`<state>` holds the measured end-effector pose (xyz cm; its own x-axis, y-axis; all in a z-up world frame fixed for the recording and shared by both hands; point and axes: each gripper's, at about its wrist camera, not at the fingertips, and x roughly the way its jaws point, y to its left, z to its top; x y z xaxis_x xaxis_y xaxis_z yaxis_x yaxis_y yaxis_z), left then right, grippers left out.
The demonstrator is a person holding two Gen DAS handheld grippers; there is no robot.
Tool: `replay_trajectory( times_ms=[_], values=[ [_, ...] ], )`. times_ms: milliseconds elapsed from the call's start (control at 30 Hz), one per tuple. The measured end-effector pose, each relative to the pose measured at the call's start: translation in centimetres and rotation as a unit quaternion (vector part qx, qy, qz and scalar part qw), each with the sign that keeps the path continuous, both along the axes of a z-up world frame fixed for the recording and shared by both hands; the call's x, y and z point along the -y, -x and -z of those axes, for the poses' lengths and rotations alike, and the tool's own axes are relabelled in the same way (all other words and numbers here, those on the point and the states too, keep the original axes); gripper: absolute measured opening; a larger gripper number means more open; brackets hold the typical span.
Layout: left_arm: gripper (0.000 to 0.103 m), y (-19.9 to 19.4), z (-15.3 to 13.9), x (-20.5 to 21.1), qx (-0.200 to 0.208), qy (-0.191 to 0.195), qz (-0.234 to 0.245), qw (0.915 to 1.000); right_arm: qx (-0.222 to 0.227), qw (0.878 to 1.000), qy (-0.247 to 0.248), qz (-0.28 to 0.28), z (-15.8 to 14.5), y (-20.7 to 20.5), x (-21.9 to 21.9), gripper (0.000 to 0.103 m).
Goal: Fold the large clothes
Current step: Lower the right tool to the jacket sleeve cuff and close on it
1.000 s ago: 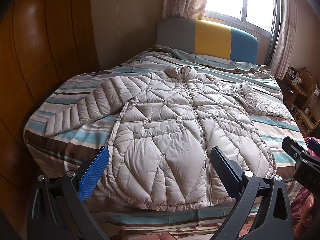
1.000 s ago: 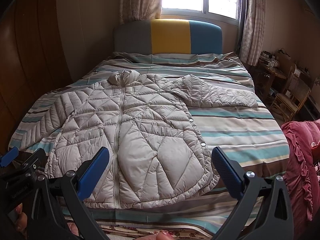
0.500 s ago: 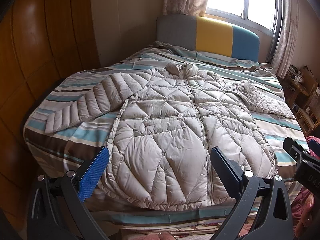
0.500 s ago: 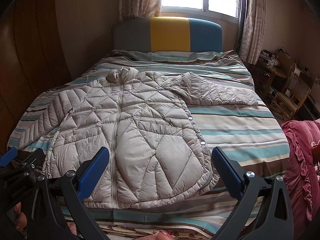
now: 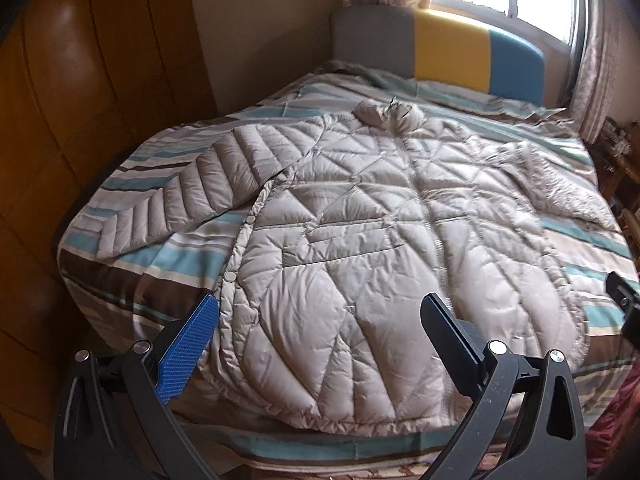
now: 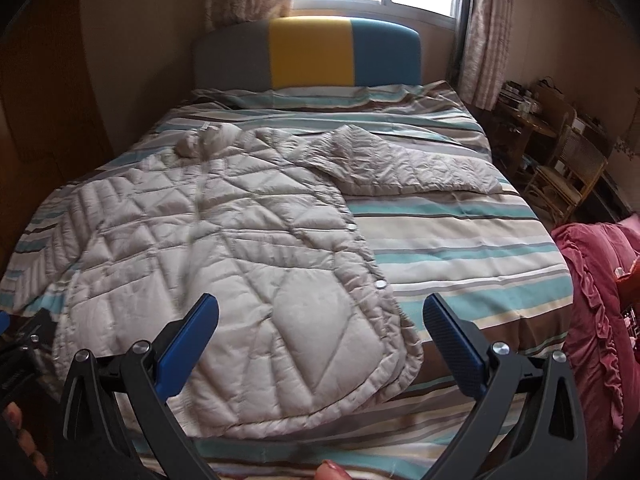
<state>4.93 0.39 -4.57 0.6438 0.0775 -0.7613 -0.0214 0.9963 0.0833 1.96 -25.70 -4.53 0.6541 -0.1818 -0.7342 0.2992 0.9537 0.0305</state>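
A large beige quilted puffer jacket [image 5: 360, 240] lies flat and zipped, front up, on the striped bed, with both sleeves spread out to the sides and its collar toward the headboard. It also shows in the right wrist view [image 6: 224, 264]. My left gripper [image 5: 320, 308] is open and empty, hovering above the jacket's lower left hem. My right gripper [image 6: 320, 308] is open and empty above the jacket's lower right hem.
The bed has a striped teal, brown and cream cover [image 6: 460, 256] and a grey, yellow and blue headboard [image 6: 312, 52]. A wooden wardrobe [image 5: 80, 100] stands at the left. A pink ruffled cloth [image 6: 596, 300] and wicker chairs [image 6: 568, 168] are at the right.
Both grippers have moved forward and lower toward the jacket's hem, so the jacket looks larger. Both stay open. The jacket has not moved.
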Motion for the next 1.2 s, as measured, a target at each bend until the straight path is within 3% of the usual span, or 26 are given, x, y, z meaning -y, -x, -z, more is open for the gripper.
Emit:
replay_trajectory(
  times_ms=[300, 467, 600, 700, 800, 900, 1033, 1200],
  values=[
    [0.1, -6.0, 3.5, -0.1, -0.03, -0.03, -0.035, 0.9985, -0.037, 0.998, -0.027, 0.037, 5.0, -5.0, 6.4, 0.101],
    [0.1, -9.1, 5.2, 0.0, -0.043, -0.052, -0.052, 0.9963, -0.055, 0.994, -0.088, 0.04, 8.0, -7.5, 10.1, 0.101],
    [0.1, -12.1, 6.7, 0.0, -0.047, -0.055, -0.049, 0.9962, -0.063, 0.992, -0.083, 0.065, 9.2, -9.2, 12.8, 0.101],
    [0.1, -14.6, 7.6, -0.4, -0.041, -0.043, -0.048, 0.9971, -0.072, 0.991, -0.074, 0.088, 10.0, -10.7, 15.3, 0.101],
    [0.1, -16.9, 8.7, -1.4, -0.025, 0.01, -0.035, 0.999, -0.072, 0.989, -0.073, 0.102, 10.8, -12.1, 17.5, 0.101],
    [0.1, -19.1, 9.9, -1.8, -0.028, 0.013, -0.042, 0.9986, -0.082, 0.988, -0.051, 0.12, 11.7, -13.5, 19.8, 0.101],
    [0.1, -22.4, 12.2, -2.4, -0.04, -0.025, -0.061, 0.997, -0.034, 0.985, -0.058, 0.159, 12.2, -14.0, 22.7, 0.101],
    [0.1, -24.2, 13.0, -3.2, -0.021, -0.001, -0.058, 0.9981, 0.002, 0.977, -0.059, 0.204, 12.8, -15.7, 26.3, 0.094]
  ],
)
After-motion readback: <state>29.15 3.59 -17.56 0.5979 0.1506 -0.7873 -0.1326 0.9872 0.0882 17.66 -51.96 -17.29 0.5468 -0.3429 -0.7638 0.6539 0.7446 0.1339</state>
